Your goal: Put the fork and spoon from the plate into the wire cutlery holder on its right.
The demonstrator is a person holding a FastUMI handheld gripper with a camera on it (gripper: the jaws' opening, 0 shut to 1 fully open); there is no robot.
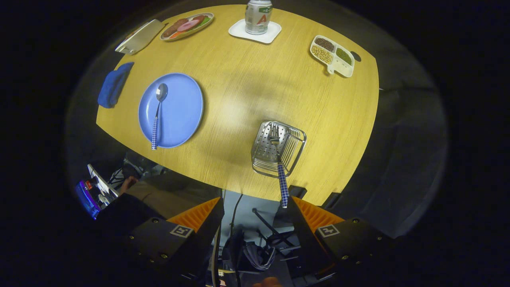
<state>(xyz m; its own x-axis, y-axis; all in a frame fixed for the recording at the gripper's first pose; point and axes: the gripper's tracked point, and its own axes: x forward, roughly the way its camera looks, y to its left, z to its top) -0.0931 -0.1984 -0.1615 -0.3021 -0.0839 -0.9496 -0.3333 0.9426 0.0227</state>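
A blue plate (pixel 183 107) lies on the yellow wooden table, and a spoon (pixel 157 115) with a checked handle rests on its left side, handle end over the near rim. To the plate's right stands the wire cutlery holder (pixel 261 139). The fork (pixel 282 179) sits in it, tines down inside, its checked handle sticking out over the table's near edge. My gripper (pixel 255 203) hangs high above and short of the table, fingers wide open. The fork's handle end lies just beside the right fingertip (pixel 297 205); nothing is between the fingers.
Far side of the table: a can (pixel 258 16) on a white coaster (pixel 241 30), a divided dish of beans (pixel 332 56), a plate of food (pixel 187 26), a pale tray (pixel 139 36). A blue cloth (pixel 113 83) lies left of the plate. A person's sleeve (pixel 159 191) sits below the near edge.
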